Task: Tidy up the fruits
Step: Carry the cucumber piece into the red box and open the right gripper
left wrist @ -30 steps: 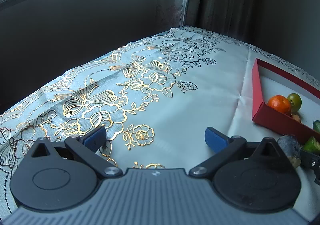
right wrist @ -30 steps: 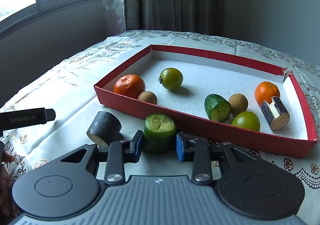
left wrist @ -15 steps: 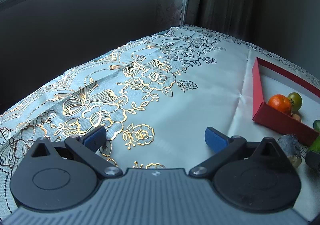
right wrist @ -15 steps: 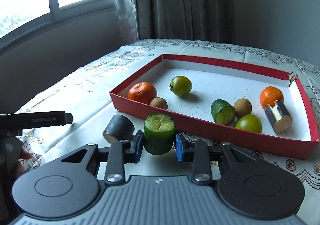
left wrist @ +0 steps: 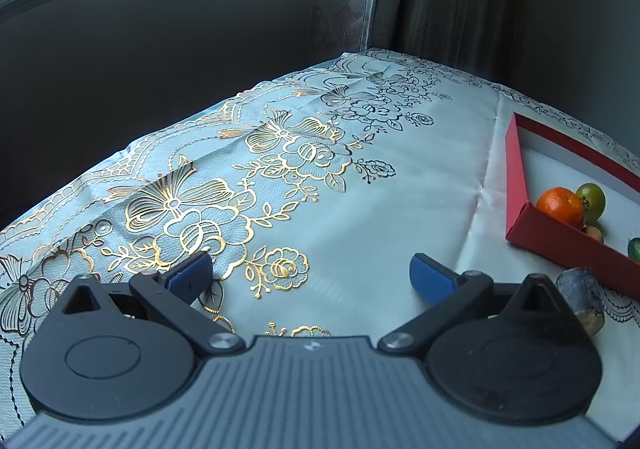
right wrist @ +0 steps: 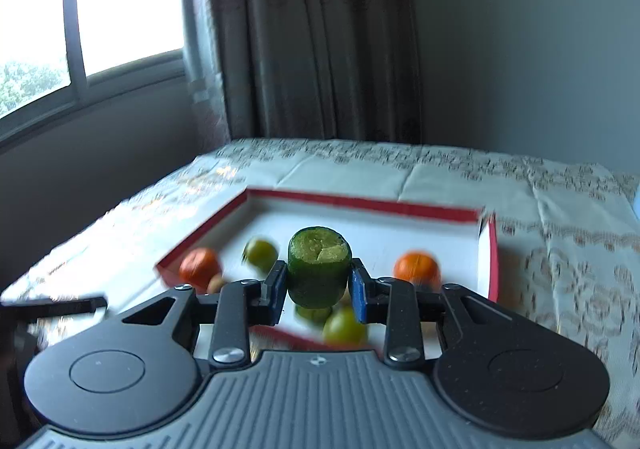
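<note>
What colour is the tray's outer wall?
Red, with a white inside; the tray shows sharpest in the left wrist view.

The pale woven cloth [left wrist: 400, 185] over the surface has a fine textured weave, and its flower outlines are printed in shiny gold foil that catches the light. The red cardboard tray [left wrist: 516, 165] looks matt outside, with a plain white paper lining. The black plastic left tongs [left wrist: 310, 275] are matt and slightly grainy, with ribbed grey housing, small bright metal pivot screws and dull blue rubbery pads [left wrist: 430, 279]. The right tongs [right wrist: 319, 291] look the same make. The cut green fruit chunk [right wrist: 319, 269] has dark bumpy skin and a moist, pulpy top face (rough, not sliced clean). The round orange fruit [left wrist: 560, 207] has dimpled, faintly glossy peel.
</note>
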